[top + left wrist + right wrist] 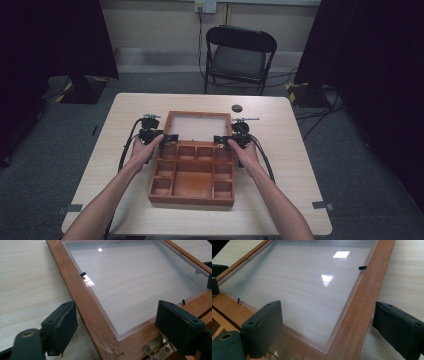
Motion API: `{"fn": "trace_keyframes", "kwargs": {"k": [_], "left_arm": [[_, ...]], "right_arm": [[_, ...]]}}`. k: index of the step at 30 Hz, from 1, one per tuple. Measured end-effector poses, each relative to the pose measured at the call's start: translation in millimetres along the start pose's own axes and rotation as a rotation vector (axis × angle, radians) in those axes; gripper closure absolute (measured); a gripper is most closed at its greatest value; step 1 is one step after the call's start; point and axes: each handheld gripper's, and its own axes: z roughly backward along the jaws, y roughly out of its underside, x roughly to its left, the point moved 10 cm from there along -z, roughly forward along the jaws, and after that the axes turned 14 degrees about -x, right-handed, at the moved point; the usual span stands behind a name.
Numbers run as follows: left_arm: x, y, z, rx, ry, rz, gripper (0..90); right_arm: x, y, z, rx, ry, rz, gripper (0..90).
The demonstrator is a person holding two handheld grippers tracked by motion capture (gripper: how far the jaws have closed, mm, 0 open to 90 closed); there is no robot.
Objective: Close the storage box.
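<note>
Obstacles: open wooden box (192,175) mid-table, its glazed lid (199,126) flat behind; small dark disc (237,108) far right. Bare table (295,165) left, right, near.

Table (280,125): pale wood grain, smooth, matt.
Box (192,172): reddish-brown wood, slightly glossy inside.
Lid frame (82,302): the same wood, grain visible, satin.
Lid pane (307,287): clear, glossy, light reflected.
Hinge (156,350): brass-coloured metal, screwed.
Gripper pads (265,325): black, matt, rubbery.
Chair (240,55): black metal frame, grey padded seat.
</note>
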Motion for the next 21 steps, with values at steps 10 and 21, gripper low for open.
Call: {"fn": "trace_keyframes", "kwargs": {"k": [10, 21], "left_arm": [[0.9, 3.5, -2.1, -0.008, 0.018, 0.062, 14.2], [-1.1, 2.7, -3.6, -0.016, 0.01, 0.061, 11.4]], "right_arm": [[3.6, 3.7, -4.7, 0.009, -0.035, -0.062, 8.0], [3.2, -0.5, -1.6, -0.018, -0.031, -0.009, 11.7]]}}
